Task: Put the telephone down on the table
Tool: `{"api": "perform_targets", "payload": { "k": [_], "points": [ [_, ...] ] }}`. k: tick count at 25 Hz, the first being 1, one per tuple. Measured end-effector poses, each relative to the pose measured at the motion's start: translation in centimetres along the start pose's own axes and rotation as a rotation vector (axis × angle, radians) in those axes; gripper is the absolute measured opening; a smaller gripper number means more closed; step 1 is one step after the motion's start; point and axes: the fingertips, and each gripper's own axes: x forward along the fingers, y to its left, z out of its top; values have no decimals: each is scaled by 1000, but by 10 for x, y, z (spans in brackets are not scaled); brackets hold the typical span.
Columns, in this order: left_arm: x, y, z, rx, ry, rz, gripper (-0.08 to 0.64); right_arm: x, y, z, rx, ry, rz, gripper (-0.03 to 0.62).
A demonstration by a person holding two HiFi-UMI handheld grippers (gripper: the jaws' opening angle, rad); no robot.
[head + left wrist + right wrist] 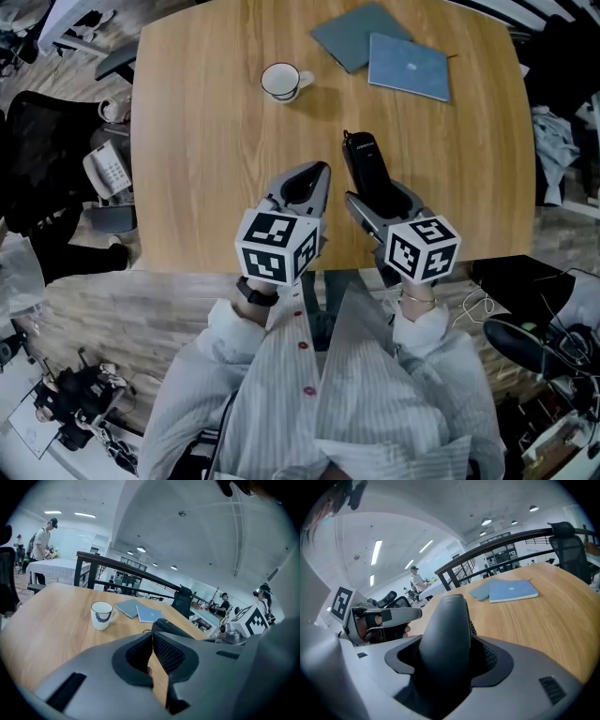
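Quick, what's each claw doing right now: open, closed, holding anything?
Left claw: closed, nothing between its jaws.
Right claw: closed on the telephone.

Open-plan office. Wooden meeting table (pixel 206 141). Blue notebooks (pixel 408 66) and a mug (pixel 281 82) lie ahead of the left gripper (pixel 317 176). Black mesh office chair (pixel 37 159) and desk phone (pixel 108 171) to its left. Far ahead: ceiling lights (pixel 140 549), more desks, people (pixel 44 536) working.
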Motion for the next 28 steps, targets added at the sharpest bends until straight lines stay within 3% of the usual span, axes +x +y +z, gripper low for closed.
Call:
{"api": "perform_targets", "payload": {
  "k": [8,16,28],
  "points": [
    [10,13,-24,-38,38,22,17,15,-13,-21,20,37,-23,334],
    [17,21,-53,-69,85,42,17,26,-26,-53,-31,118,-61,334],
    [15,43,-82,-105,126,77,17,53,-18,-87,-100,213,-46,334]
  ]
}}
